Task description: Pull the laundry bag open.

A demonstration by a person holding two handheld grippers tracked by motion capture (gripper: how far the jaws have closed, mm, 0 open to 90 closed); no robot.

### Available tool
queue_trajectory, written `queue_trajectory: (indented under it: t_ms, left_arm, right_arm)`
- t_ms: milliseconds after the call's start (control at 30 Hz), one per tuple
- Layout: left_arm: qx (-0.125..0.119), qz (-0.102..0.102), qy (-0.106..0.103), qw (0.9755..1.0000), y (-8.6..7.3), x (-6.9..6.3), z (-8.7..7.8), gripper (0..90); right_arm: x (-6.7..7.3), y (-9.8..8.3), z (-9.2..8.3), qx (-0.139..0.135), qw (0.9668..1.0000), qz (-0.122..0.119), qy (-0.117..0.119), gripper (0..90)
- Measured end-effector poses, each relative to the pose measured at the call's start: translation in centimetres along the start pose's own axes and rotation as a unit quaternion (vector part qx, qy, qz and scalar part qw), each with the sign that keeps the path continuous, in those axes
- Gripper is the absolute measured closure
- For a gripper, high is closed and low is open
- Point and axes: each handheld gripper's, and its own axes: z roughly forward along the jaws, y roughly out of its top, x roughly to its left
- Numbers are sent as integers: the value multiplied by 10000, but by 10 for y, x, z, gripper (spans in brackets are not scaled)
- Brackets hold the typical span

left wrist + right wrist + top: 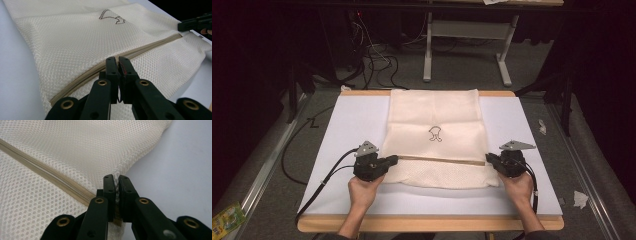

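I have the cream mesh laundry bag (434, 135) lying mid-frame on the white board (347, 125). My left gripper (117, 65) is clamped at the zipper (140, 51), my right gripper (117, 185) pinches the bag's edge. Next, I judge: pull along the zipper while the right holds taut.

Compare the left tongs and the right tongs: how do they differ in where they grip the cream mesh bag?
The left tongs are shut at the left end of the tan zipper on the cream mesh laundry bag; the right tongs pinch mesh at the bag's right edge, beside the zipper's other end. The left tongs point right, the right tongs point left. Both are shut on the bag, low over the white board.
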Motion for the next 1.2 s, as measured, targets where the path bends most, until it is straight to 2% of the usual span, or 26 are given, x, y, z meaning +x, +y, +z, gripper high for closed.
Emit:
queue_trajectory:
  t_ms: [267, 333, 433, 600, 667, 767, 833, 1200]
  left_arm:
    - [-84, -104, -14, 9999, -1, 5, -1, 875]
    - [-98, -47, 65, 9999, -1, 7, -2, 875]
    - [-176, -165, 6, 9997, -1, 11, -4, 875]
    - [-208, -155, 13, 9997, -2, 12, -8, 875]
    - [-187, -147, 80, 9997, -3, 14, -10, 875]
    - [-199, -255, 78, 9994, -6, 20, -13, 875]
    - [-229, -373, -1, 9990, -8, 23, -15, 875]
    - [-302, -414, 73, 9987, -6, 28, -20, 875]
  right_arm:
    - [0, 2, 0, 20, 10000, 7, 12, 865]
    - [-2, 3, 0, 18, 10000, 7, 20, 865]
    - [-2, 5, -2, 39, 10000, -5, -11, 865]
    - [-1, 7, -3, 28, 10000, -1, -2, 865]
    - [1, 7, -2, 26, 10000, -48, -14, 865]
    - [-1, 6, -3, 13, 10000, -18, -19, 865]
    - [-2, 6, -3, 11, 10000, 8, -14, 865]
    - [-1, 8, -4, -56, 10000, 34, -4, 865]
